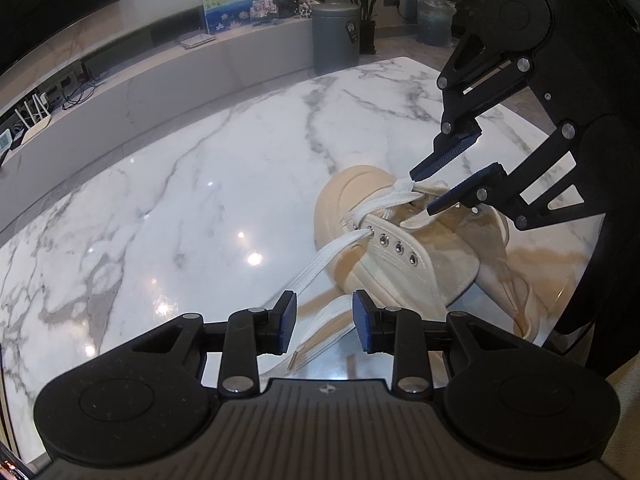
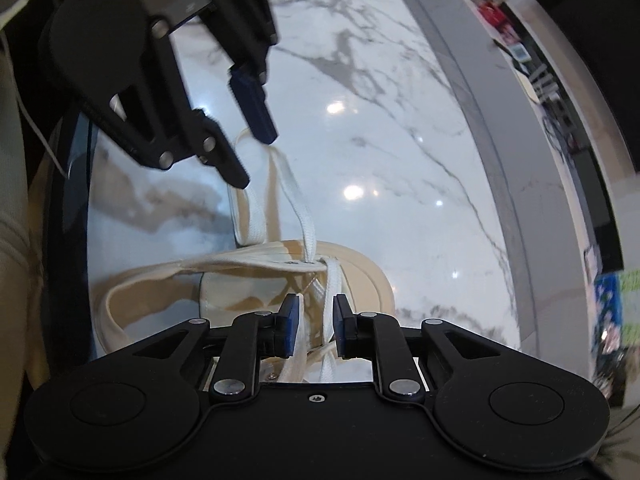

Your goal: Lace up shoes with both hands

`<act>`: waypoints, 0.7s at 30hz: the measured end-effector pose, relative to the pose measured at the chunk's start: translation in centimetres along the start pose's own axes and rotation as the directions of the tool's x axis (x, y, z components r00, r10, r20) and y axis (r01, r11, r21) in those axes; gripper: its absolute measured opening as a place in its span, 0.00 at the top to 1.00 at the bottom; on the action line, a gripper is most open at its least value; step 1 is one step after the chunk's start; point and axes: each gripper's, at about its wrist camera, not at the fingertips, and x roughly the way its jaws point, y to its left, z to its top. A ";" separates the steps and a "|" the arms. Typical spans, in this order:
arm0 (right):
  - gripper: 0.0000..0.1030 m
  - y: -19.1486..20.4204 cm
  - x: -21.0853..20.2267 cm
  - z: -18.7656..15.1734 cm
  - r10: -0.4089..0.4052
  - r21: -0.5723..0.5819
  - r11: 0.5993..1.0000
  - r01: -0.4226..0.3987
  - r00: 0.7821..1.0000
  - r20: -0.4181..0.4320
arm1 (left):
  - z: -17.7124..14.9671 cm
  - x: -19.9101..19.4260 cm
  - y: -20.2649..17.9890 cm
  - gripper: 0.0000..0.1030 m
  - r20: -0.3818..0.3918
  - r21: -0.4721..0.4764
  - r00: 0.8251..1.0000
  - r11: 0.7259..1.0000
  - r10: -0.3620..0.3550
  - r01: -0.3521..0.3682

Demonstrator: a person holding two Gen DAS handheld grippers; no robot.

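White marble tabletop (image 1: 208,184): cream canvas high-top shoe (image 1: 400,240) light, flat white lace (image 1: 320,260) limp. Left gripper (image 1: 324,320) spread; right gripper (image 2: 314,322) spread astride lace; pinch near its tip.

No readable text anywhere in either view. The grey bin (image 1: 335,38) at the far end of the table carries a small dark tag (image 1: 352,32), but its print is too small to make out. The colourful cards (image 1: 235,4) on the ledge show pictures only; any lettering there is blurred.
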 end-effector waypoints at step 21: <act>0.85 -0.7 0.1 -1.5 0.040 0.230 0.971 -0.058 0.996 0.082 | 2.3 1.3 -2.9 0.65 0.029 0.030 0.989 0.990 -0.142 0.141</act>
